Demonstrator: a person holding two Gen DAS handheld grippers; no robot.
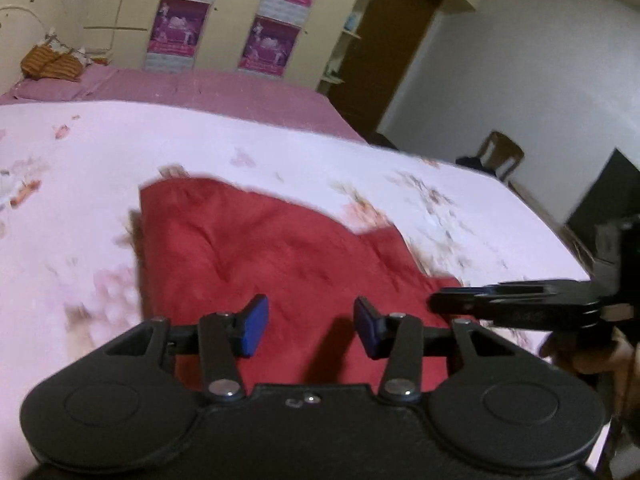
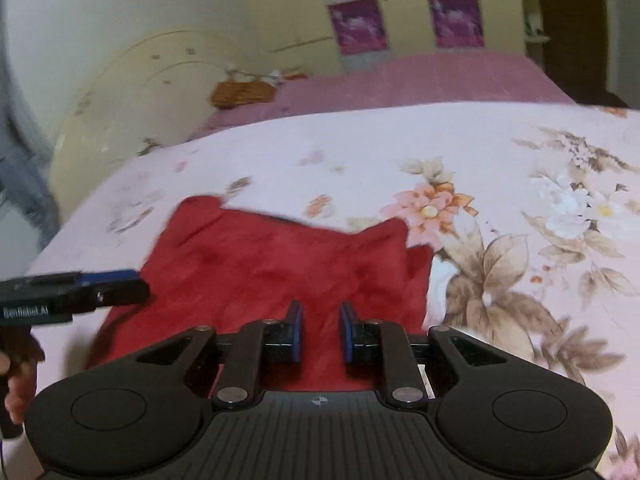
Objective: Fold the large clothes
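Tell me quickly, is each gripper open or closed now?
Left gripper: open, holding nothing, above the red garment.
Right gripper: open, holding nothing.

My two grippers are black, and my fingertips (image 1: 252,328) carry blue pads. The garment (image 2: 280,256) in front of me is plain red, without any pattern. The sheet (image 2: 500,152) under it is pale pink with pink, orange and white flowers and brown leaves. Far away, the bedspread (image 1: 208,88) is darker pink, the cloth (image 1: 50,63) is orange striped, and the posters (image 1: 178,26) are purple.
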